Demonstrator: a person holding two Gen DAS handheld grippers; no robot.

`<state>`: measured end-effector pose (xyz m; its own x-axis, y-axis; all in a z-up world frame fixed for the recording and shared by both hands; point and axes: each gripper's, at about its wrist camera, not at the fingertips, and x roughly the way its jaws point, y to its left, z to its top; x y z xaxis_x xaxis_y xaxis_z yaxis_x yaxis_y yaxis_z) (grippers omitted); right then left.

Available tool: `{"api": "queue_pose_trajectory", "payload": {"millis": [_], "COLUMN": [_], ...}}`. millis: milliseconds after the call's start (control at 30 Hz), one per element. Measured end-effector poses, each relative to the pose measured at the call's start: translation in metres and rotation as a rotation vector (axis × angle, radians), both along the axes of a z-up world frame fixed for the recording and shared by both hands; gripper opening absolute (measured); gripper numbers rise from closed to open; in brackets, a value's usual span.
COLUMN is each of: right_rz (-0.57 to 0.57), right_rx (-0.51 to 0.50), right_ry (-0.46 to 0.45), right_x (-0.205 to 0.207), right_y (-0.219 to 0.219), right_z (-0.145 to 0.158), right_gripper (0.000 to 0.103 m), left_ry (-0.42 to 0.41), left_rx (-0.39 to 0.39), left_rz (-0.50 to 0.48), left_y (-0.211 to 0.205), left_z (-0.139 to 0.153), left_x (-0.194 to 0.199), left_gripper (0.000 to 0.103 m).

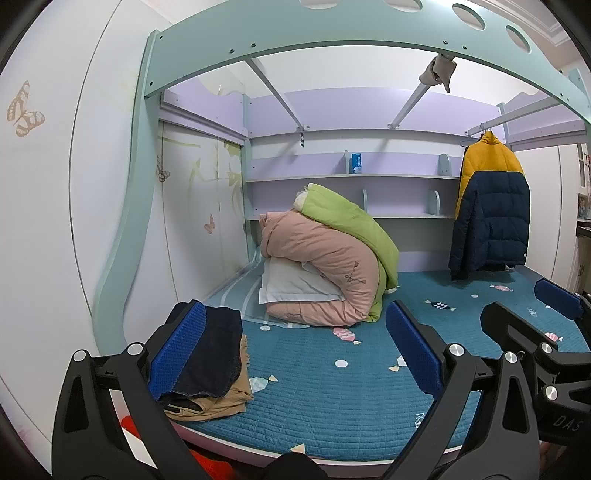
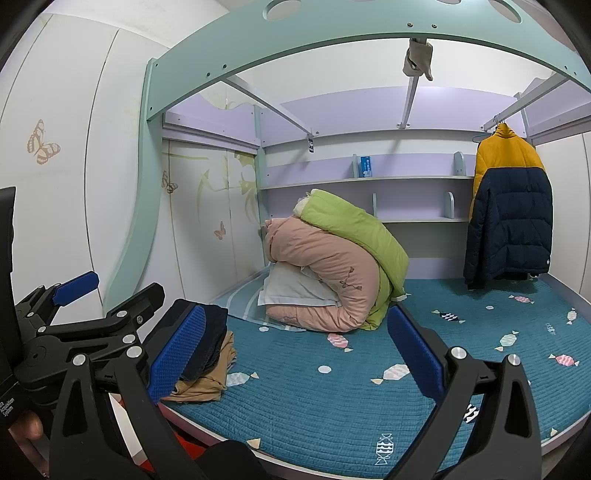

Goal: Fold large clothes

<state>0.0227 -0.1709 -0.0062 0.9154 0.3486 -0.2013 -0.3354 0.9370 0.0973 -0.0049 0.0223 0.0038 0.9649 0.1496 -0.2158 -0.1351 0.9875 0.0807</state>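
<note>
A yellow and navy puffer jacket point(image 1: 489, 201) hangs on a rail at the right end of the bed; it also shows in the right wrist view point(image 2: 511, 210). A small stack of folded clothes, navy on tan point(image 1: 218, 363), lies at the bed's front left corner, also in the right wrist view point(image 2: 207, 350). My left gripper point(image 1: 295, 352) is open and empty, held before the bed. My right gripper point(image 2: 299, 350) is open and empty beside it. The right gripper shows at the right of the left view point(image 1: 528, 314), the left gripper at the left of the right view point(image 2: 110, 288).
A teal quilted mattress point(image 1: 332, 398) with candy prints fills the bunk. Rolled pink and green duvets point(image 1: 328, 266) with a white pillow sit at the back left. Shelves point(image 1: 351, 177) line the back wall. An upper bunk frame point(image 1: 332, 33) arches overhead. A white wardrobe point(image 1: 44, 221) stands at left.
</note>
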Motion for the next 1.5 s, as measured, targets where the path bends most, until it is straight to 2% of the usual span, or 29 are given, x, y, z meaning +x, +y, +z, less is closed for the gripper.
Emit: {"api": "queue_pose_trajectory", "payload": {"millis": [1500], "right_rz": [0.003], "right_rx": [0.003], "right_ry": [0.006], "right_x": [0.0017], "right_y": [0.0029], "right_z": [0.0001], "right_gripper": [0.095], "left_ry": [0.0], "left_rx": [-0.001], "left_rz": [0.007], "left_y": [-0.0034], "left_z": [0.0], "left_x": [-0.0018], "left_gripper": [0.098]}}
